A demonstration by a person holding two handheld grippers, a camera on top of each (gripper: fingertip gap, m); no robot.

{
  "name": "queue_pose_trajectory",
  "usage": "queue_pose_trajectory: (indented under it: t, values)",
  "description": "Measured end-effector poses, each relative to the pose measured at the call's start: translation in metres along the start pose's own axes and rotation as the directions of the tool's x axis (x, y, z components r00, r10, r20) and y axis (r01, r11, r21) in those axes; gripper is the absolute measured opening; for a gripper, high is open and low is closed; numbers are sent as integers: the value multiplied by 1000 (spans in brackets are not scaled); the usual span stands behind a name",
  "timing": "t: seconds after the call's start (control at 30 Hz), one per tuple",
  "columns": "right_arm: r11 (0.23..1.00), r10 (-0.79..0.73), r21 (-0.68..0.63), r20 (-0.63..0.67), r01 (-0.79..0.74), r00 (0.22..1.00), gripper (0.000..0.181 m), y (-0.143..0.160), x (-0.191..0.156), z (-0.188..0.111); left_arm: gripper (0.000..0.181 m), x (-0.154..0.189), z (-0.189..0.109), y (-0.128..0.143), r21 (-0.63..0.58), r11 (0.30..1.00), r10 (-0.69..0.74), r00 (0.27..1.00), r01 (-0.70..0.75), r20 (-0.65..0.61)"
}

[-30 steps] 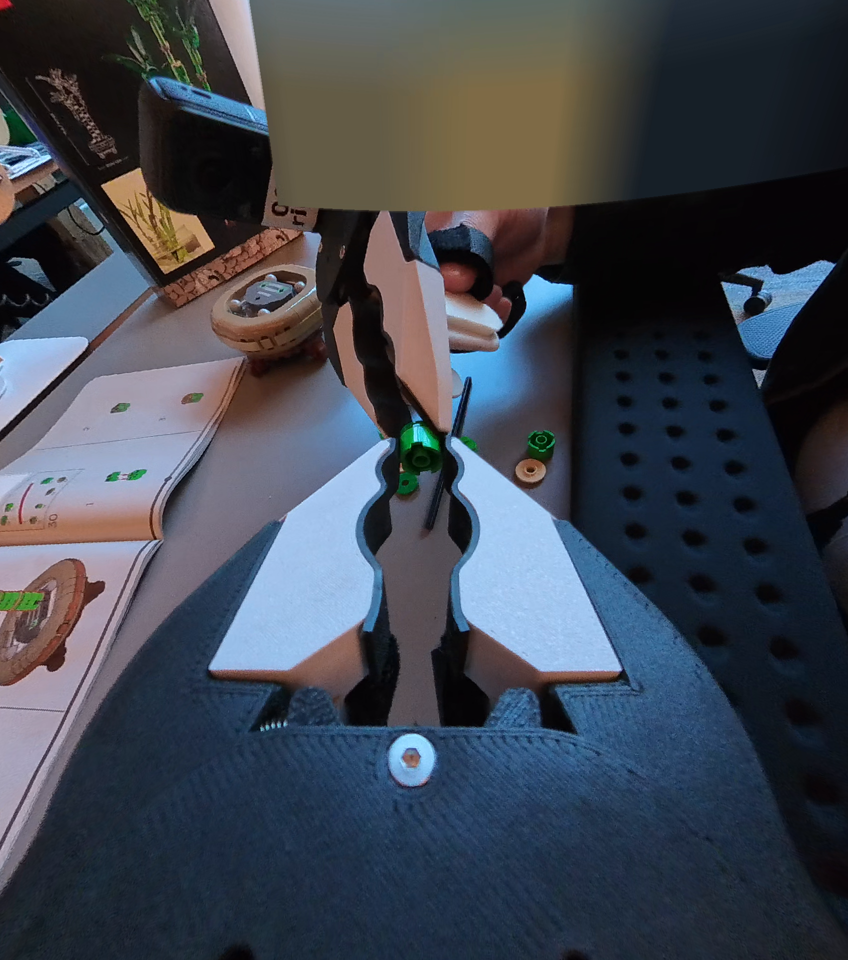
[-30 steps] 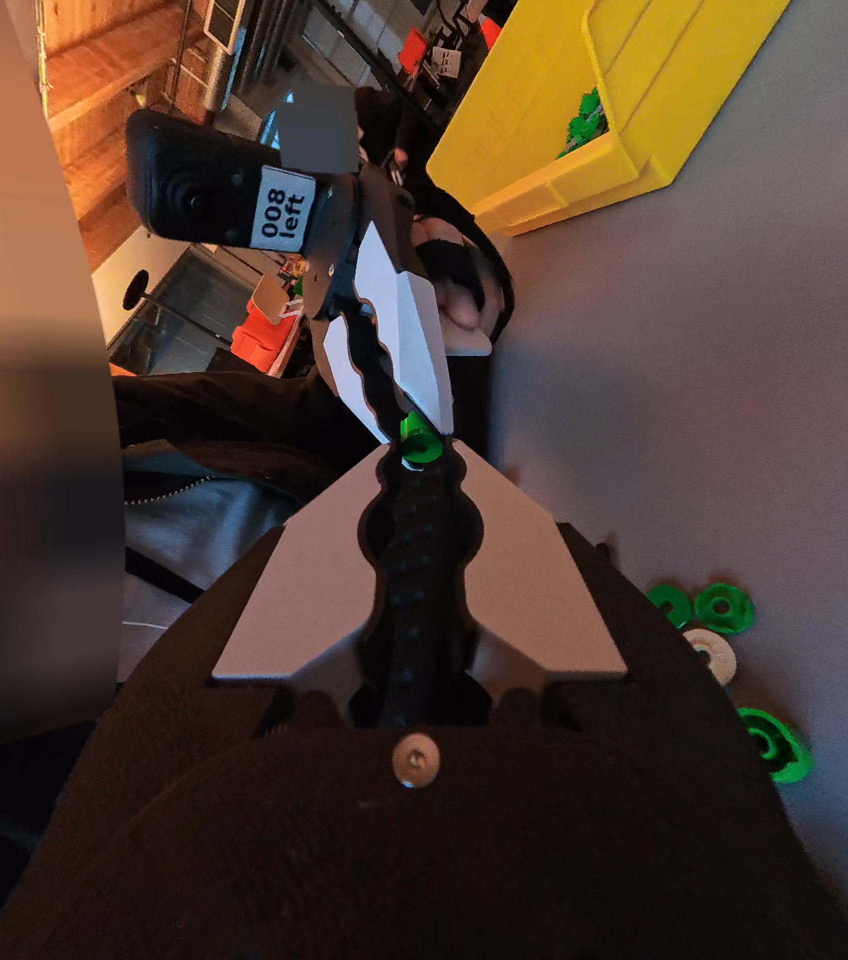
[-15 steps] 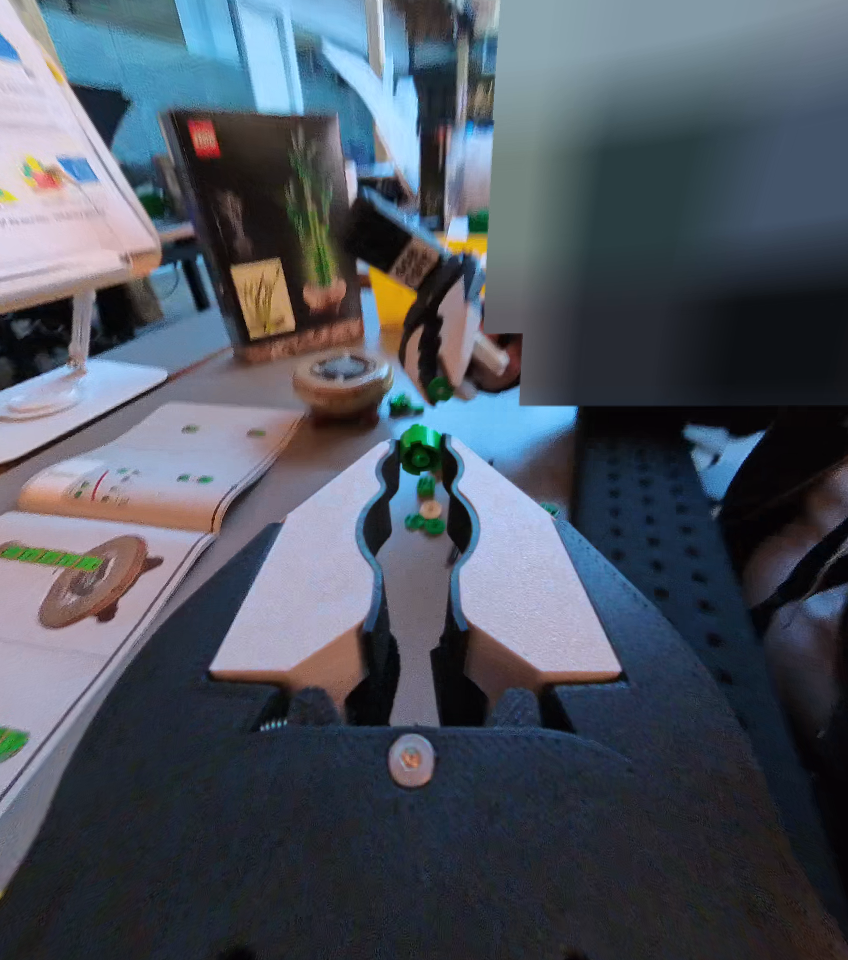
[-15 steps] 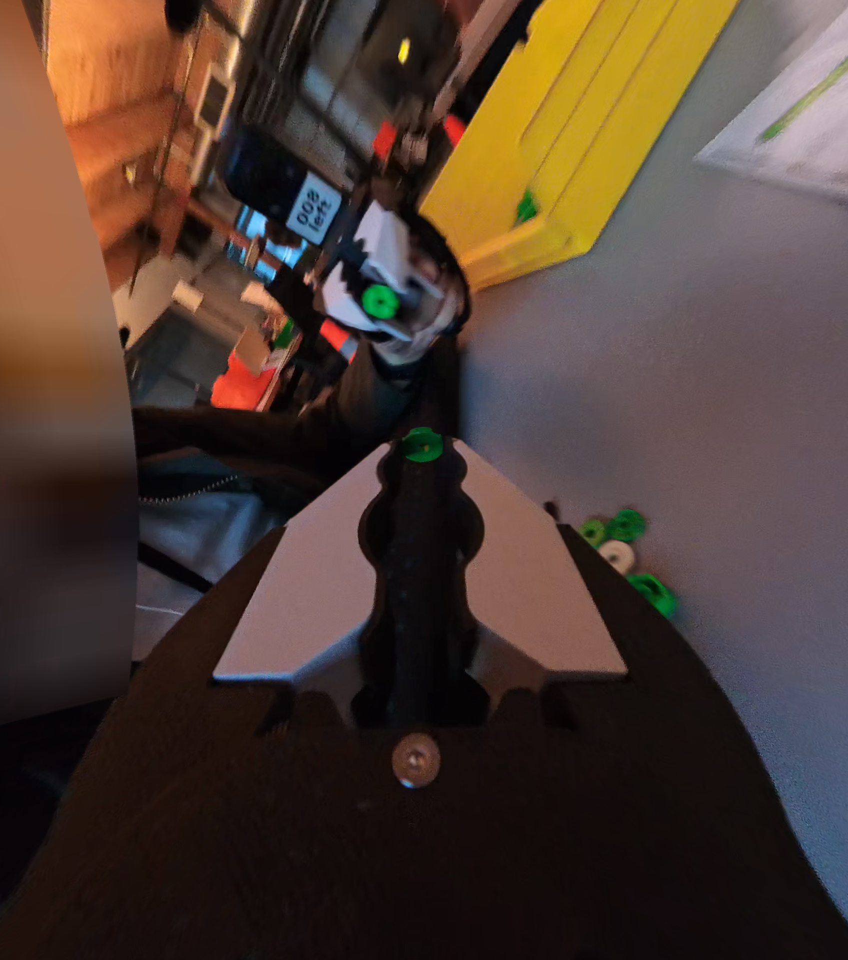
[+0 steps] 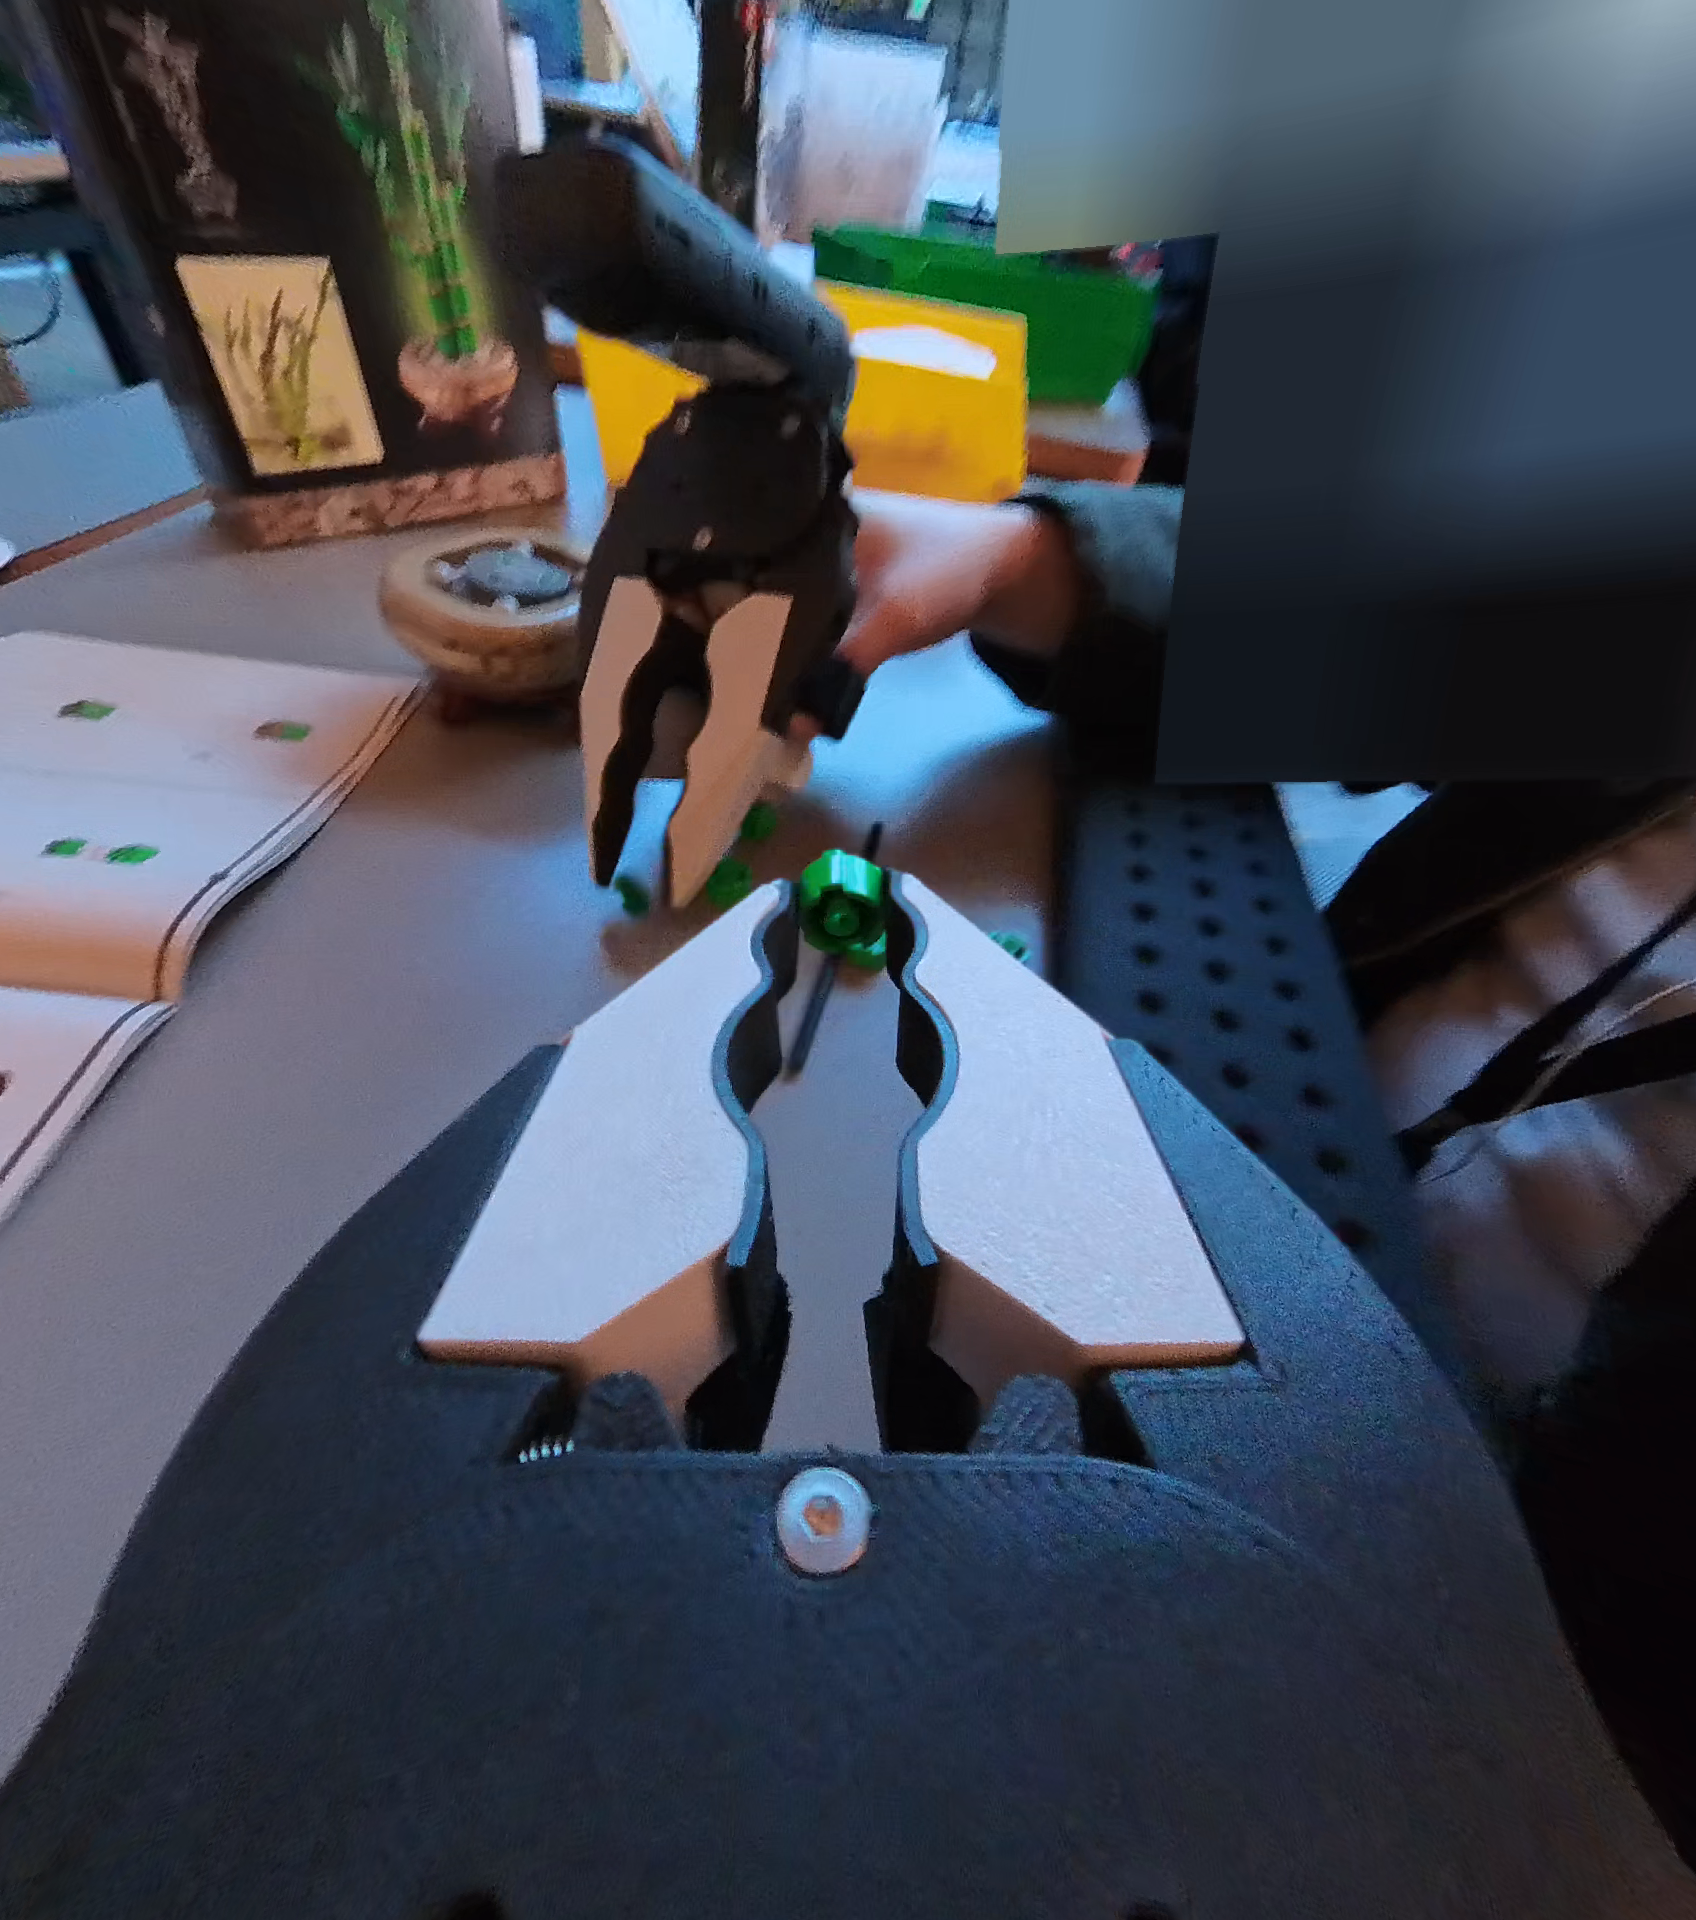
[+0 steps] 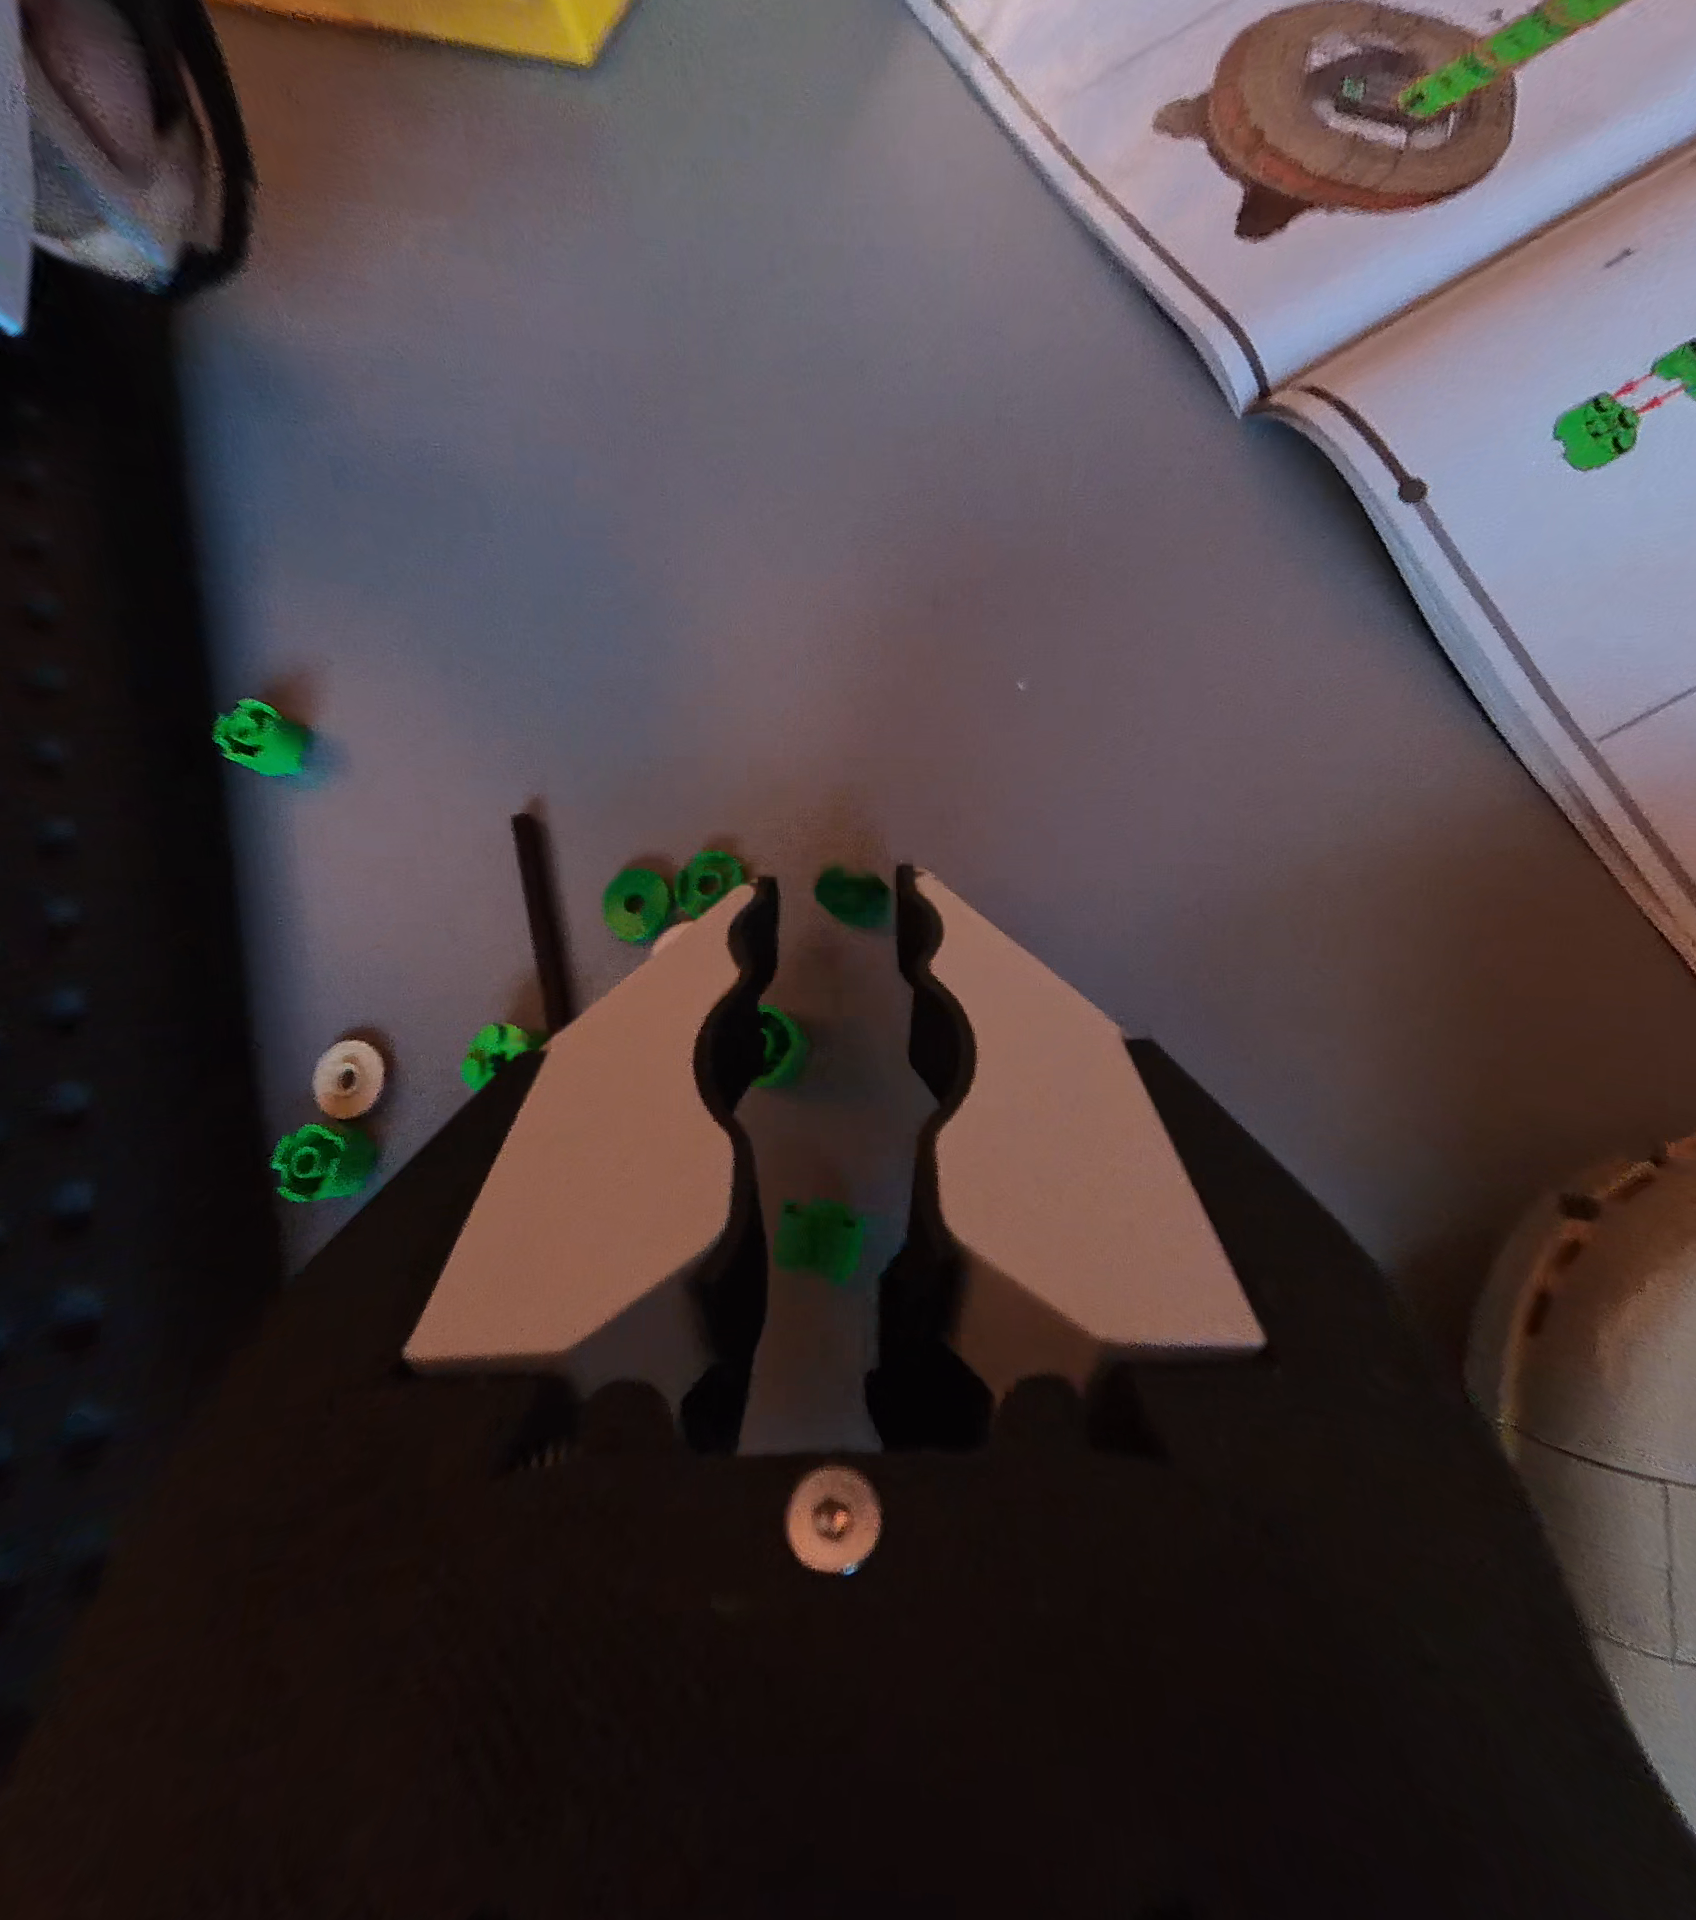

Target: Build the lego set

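Green ridged round brick [image 5: 839,906] | clamped in left hand-held gripper [image 5: 841,894] | right hand-held gripper [image 6: 828,894] apart over grey tabletop [image 6: 823,520]

Grey tabletop [image 5: 324,1039], smooth and matte, lit warmly in patches. Black perforated mat [image 5: 1197,977] along its near edge. Beyond, blurred: a dark table [image 5: 2,234], yellow bins [image 5: 937,405] (a green one behind), pale daylight.

Bright green round plastic bricks [image 6: 636,904], cream round plate [image 6: 348,1077], thin black plastic rod [image 6: 540,920], grey tabletop [image 6: 719,468], yellow plastic bin [image 5: 927,405], black perforated mat [image 5: 1197,997], white-paged open instruction booklet [image 6: 1602,582]
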State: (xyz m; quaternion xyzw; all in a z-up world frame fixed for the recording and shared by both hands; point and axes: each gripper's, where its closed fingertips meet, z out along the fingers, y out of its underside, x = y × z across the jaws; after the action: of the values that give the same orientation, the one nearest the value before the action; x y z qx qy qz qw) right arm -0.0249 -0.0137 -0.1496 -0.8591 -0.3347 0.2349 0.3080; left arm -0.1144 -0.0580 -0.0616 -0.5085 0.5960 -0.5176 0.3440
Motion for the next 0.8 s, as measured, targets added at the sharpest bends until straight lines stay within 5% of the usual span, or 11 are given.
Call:
queue_pose_trajectory:
  t: [0.13,0.23,0.4,0.53,0.63,0.8]
  values:
    - [999,-30,-31,4,30,1000,40,5,0,-3,15,-9,9,17,-107,992,79,993,-70,87]
    - [962,-255,106,32,251,966,50,-21,-30,-17,15,-6,11,7,-50,998,31,998,-28,58]
    - [642,-679,274,-230,716,697,50,-61,-97,-24,14,6,10,-25,115,983,-133,987,143,-95]
    - [566,-670,250,-417,786,615,47,-79,-97,-31,14,12,27,-22,57,987,-145,981,153,-126]
    - [503,-683,277,-453,819,573,29,-79,-103,-42,15,10,40,-22,4,991,-131,984,133,-118]
    - [473,-644,289,-531,832,551,23,-80,-93,-62,14,7,51,-39,-32,990,-143,974,140,-178]
